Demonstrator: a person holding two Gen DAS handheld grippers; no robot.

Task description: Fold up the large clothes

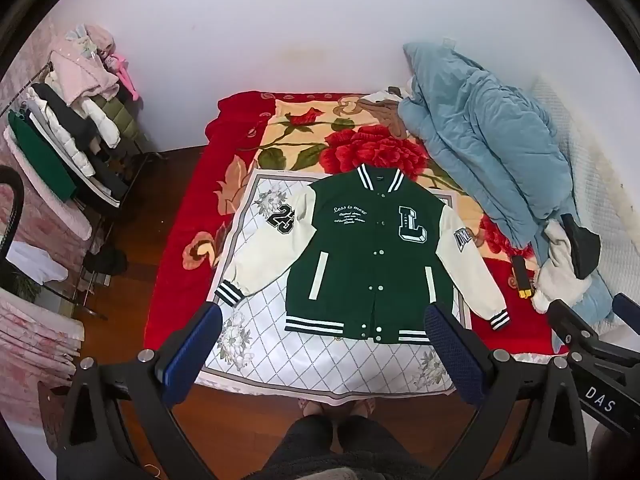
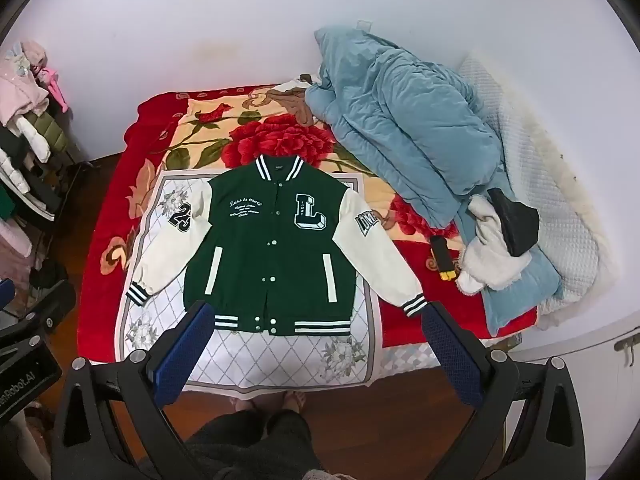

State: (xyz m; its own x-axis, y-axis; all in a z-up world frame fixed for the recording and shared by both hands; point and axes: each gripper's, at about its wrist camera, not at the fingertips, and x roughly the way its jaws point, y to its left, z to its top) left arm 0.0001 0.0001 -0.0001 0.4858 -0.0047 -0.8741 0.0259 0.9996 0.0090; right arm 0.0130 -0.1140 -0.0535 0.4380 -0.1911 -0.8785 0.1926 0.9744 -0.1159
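A green varsity jacket with white sleeves lies flat, front up and buttoned, on a white floral cloth on the bed; it also shows in the right wrist view. Both sleeves are spread out to the sides. My left gripper is open and empty, held high above the jacket's hem. My right gripper is open and empty, also high above the hem. The right gripper's body shows at the right edge of the left wrist view.
A red rose blanket covers the bed. A blue quilt is piled at the right with white and black clothes and a black and yellow object. A clothes rack stands left. The person's feet stand on the wood floor.
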